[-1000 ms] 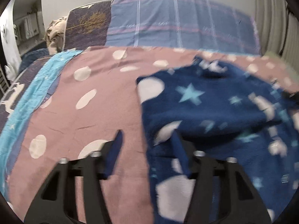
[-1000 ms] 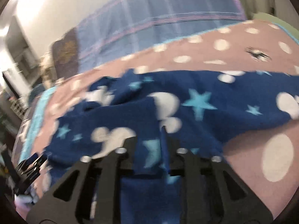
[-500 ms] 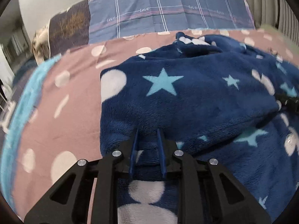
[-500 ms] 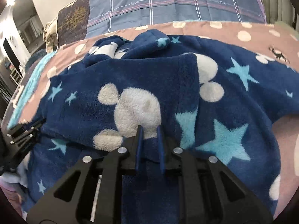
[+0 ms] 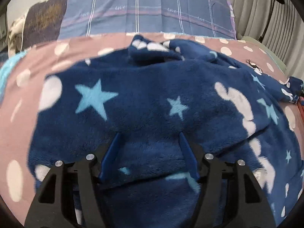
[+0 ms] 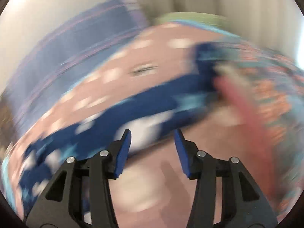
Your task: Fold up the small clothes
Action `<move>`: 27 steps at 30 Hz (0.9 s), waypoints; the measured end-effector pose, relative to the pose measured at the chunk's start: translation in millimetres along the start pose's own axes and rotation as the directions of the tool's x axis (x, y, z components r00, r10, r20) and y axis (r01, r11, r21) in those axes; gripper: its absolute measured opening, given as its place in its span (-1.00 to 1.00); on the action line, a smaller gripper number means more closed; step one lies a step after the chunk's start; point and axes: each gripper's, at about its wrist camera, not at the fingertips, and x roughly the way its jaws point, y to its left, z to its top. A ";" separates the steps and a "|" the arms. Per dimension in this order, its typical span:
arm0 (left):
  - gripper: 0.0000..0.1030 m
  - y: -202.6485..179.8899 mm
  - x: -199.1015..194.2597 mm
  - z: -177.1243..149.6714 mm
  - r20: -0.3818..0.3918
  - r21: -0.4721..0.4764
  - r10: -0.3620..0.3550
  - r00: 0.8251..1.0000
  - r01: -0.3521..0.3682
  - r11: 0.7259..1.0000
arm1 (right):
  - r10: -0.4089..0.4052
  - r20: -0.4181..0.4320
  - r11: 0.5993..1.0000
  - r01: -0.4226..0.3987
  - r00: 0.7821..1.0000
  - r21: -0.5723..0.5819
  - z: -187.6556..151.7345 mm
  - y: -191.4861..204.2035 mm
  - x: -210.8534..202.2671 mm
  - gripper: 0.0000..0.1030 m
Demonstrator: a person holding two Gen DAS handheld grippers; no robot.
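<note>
- Jaws of the left gripper point(image 5: 149, 148) are spreading apart — blue pads stand either side of a fold of the navy fleece garment point(image 5: 144, 98), fabric lies between them but neither pad presses it.
- Jaws of the right gripper point(image 6: 153, 146) are also spreading; only the pink spread shows between the pads, w/ the garment's edge just past the tips. Right view is badly smeared, so can't tell any contact there.
- Garment: navy fleece w/ light-blue stars and white blobs, lying on the pink polka-dot bedspread point(image 5: 20, 114), one layer folded over another w/ the folded edge running across near the left pads. Bunched part at the far side, another bit trailing off to the right.
- Bedspread has a small deer print point(image 5: 253, 65) near the garment's far right.
- Beyond — a blue checked pillow point(image 5: 148, 9) at the head of the bed, a dark brown pillow point(image 5: 43, 20) left of it.
- Pleated curtain point(image 5: 266, 13) at far right.
</note>
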 end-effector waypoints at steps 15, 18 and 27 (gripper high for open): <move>0.27 3.6 2.0 0.0 -0.001 -0.002 -0.006 1.000 0.006 1.000 | 0.157 0.049 0.980 -0.161 0.986 0.117 44.6 19.1 48.1 -0.86; 0.27 4.5 2.2 0.0 0.001 -0.007 -0.012 1.000 0.012 1.000 | 0.399 0.069 0.917 -0.396 0.914 -0.059 24.4 84.9 2.1 -0.86; 0.28 13.7 -0.9 -0.8 0.014 -0.048 -0.064 0.998 0.065 0.997 | 0.681 -0.293 0.489 -0.714 0.672 -0.502 -150.5 240.5 -83.9 -0.82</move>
